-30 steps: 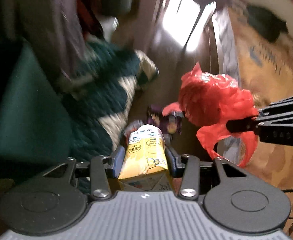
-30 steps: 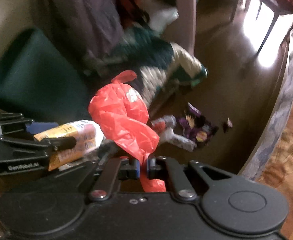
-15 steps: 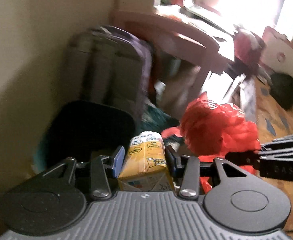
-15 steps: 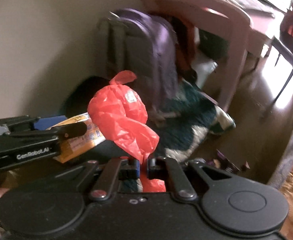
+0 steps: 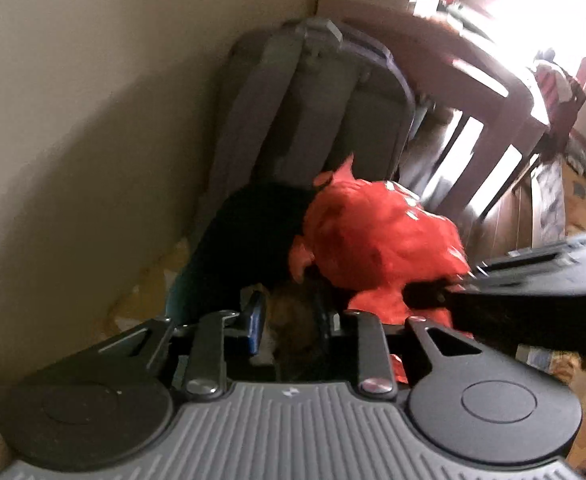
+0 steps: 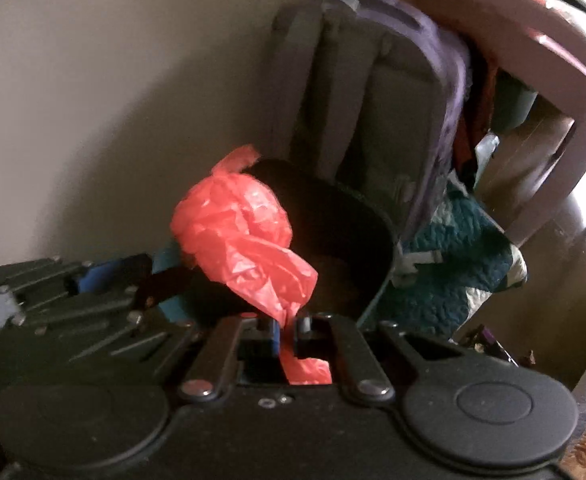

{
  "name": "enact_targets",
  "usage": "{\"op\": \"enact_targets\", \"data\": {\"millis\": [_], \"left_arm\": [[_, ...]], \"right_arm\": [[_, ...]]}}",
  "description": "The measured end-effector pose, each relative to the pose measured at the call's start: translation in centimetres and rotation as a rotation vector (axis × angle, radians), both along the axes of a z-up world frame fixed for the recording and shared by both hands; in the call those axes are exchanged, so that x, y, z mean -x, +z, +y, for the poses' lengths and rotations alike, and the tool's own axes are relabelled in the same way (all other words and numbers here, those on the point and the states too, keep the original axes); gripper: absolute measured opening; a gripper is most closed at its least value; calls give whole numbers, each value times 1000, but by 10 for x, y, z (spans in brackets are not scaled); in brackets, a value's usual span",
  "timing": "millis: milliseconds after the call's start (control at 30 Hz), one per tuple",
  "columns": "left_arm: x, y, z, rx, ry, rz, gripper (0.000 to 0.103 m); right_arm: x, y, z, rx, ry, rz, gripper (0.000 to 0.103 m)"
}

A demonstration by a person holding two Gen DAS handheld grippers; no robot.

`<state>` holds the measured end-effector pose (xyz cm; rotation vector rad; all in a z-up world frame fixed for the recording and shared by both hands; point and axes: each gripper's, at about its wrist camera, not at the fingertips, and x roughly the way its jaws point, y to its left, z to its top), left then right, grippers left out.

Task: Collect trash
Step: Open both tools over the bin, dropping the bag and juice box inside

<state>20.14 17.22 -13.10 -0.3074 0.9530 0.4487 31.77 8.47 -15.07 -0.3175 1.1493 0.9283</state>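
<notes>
Both tools (image 5: 291,322) now swung over the bin (image 6: 333,216); carton gone.
Left closing, empty; right tool (image 6: 287,330) clamps red bag (image 6: 237,224) at 12 o'clock; release next.

A second ago both cameras looked along the floor, with a snack wrapper lying on it. Now both look down into the dark bin (image 6: 333,240) in the corner, with the wall (image 5: 93,120) to the left. The carton (image 5: 293,320) that stood bright and clear between the fingers of the left gripper (image 5: 293,316) is now only a dim, blurred shape there, and the jaws are closing. The red bag (image 6: 237,232), pinched in the right gripper (image 6: 289,328), has travelled from above the floor to the bin's near rim.
</notes>
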Motion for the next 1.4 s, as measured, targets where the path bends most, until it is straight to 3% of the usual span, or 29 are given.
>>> {"op": "enact_targets", "data": {"millis": [233,467,767,1133,1400], "left_arm": [[8,-25,5,61,-3,80,26],[7,-33,7,93,-9,98,26],[5,-19,4,84,-35,70,26],[7,18,-14,59,-76,33,26],[0,35,-36,49,-127,11,31]], "right_arm": [[5,-43,28,134,15,10,14],[2,-56,30,186,-1,13,22],[13,-23,0,100,13,-20,27],[28,24,-45,-22,-20,-37,29],[35,46,-83,-95,-55,-57,38]]}}
